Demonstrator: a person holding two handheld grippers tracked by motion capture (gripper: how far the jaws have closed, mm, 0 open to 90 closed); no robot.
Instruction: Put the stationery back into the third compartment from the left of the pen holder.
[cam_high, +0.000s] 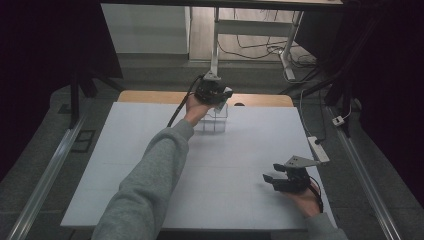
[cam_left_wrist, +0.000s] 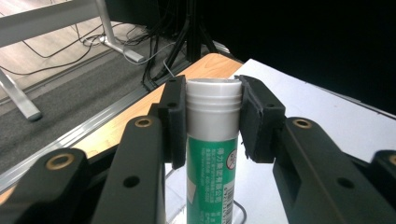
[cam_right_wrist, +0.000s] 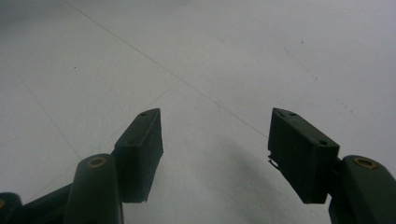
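Note:
My left gripper (cam_left_wrist: 213, 109) is shut on a glue stick (cam_left_wrist: 210, 168) with a green label and a white cap, the pads pressing on the cap from both sides. In the high view the left gripper (cam_high: 214, 93) is at the far edge of the table, just above a small clear box (cam_high: 216, 121). The bottom of the glue stick reaches down toward the box's clear rim (cam_left_wrist: 238, 210). My right gripper (cam_high: 272, 179) rests low over the near right of the white board (cam_high: 150, 150). It is open (cam_right_wrist: 215, 140), with only bare white surface between its jaws.
The white board lies on a wooden table whose edge (cam_high: 150, 97) shows at the back. A white power strip (cam_high: 318, 148) lies along the board's right edge. Desk legs and cables (cam_high: 280, 50) stand on the floor beyond.

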